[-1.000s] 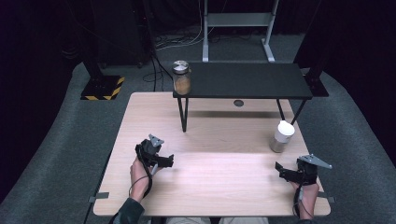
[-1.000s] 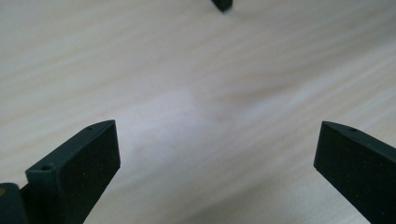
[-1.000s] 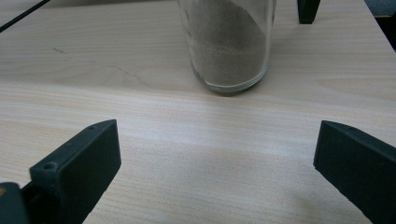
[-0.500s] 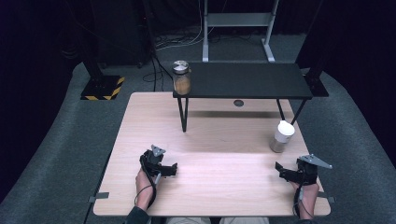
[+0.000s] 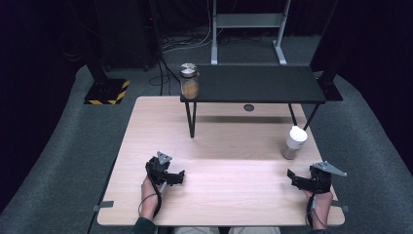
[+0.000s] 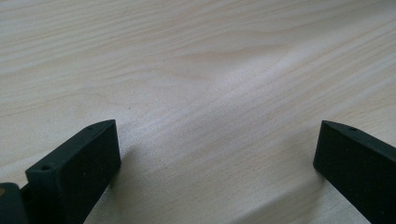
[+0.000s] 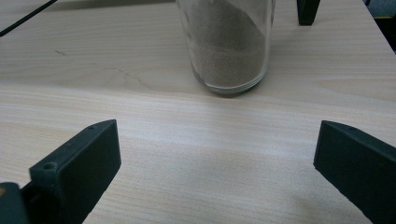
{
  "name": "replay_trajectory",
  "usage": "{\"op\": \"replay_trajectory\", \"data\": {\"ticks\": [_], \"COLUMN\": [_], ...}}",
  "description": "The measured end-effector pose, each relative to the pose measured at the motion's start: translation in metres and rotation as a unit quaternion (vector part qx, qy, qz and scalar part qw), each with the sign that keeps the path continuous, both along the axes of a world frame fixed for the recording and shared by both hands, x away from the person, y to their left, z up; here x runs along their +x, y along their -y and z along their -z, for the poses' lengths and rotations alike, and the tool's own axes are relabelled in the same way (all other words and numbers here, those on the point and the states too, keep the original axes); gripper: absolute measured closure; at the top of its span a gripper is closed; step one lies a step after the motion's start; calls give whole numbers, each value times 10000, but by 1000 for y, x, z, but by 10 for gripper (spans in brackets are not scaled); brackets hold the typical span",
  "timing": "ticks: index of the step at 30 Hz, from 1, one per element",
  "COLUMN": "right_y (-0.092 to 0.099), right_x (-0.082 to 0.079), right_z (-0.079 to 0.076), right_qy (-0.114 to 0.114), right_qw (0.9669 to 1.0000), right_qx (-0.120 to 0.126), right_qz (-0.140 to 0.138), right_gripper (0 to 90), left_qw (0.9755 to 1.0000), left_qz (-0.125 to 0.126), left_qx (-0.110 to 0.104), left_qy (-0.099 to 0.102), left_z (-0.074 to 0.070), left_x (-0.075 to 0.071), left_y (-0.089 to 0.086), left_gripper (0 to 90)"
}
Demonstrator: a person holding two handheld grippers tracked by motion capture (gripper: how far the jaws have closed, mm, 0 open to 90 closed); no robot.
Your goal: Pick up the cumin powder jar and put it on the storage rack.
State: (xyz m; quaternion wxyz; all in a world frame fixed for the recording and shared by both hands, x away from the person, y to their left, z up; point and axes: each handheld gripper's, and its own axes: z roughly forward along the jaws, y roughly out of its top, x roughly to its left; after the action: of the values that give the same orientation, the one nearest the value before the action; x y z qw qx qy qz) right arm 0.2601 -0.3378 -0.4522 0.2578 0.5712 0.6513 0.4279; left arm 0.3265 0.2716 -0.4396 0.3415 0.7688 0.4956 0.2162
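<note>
Both hands low at the near edge of the wooden table, and this looks like a ready stance to me: grippers parked clear of everything, with room ahead to move. The right gripper sits at the near right corner, nose aimed up the table, and in its own view the jar with the white cap stands dead ahead, upright on the wood, brownish powder inside; from above that same jar is near the gripper but plainly apart from it, just in front of the black shelf. Lined up like that, I'd judge the right hand is set for a straight reach at it. Its jaws are spread wide, nothing between them but bare tabletop. The left gripper points across the board toward the middle, jaws equally wide apart, grasping nothing, hovering close over plain wood. A second jar, metal-lidded, waits on the shelf's left end, well away from both
</note>
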Motion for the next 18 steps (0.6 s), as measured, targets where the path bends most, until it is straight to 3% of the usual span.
{"op": "replay_trajectory", "data": {"ticks": [18], "right_y": [-2], "right_x": [0], "right_z": [-1], "right_qy": [-22], "right_qw": [10000], "right_qx": [-43], "right_qz": [29], "right_gripper": [0], "left_qw": [10000], "left_qz": [1], "left_qx": [1], "left_qy": [0], "left_z": [0], "left_x": [0], "left_y": [0], "left_gripper": [0]}}
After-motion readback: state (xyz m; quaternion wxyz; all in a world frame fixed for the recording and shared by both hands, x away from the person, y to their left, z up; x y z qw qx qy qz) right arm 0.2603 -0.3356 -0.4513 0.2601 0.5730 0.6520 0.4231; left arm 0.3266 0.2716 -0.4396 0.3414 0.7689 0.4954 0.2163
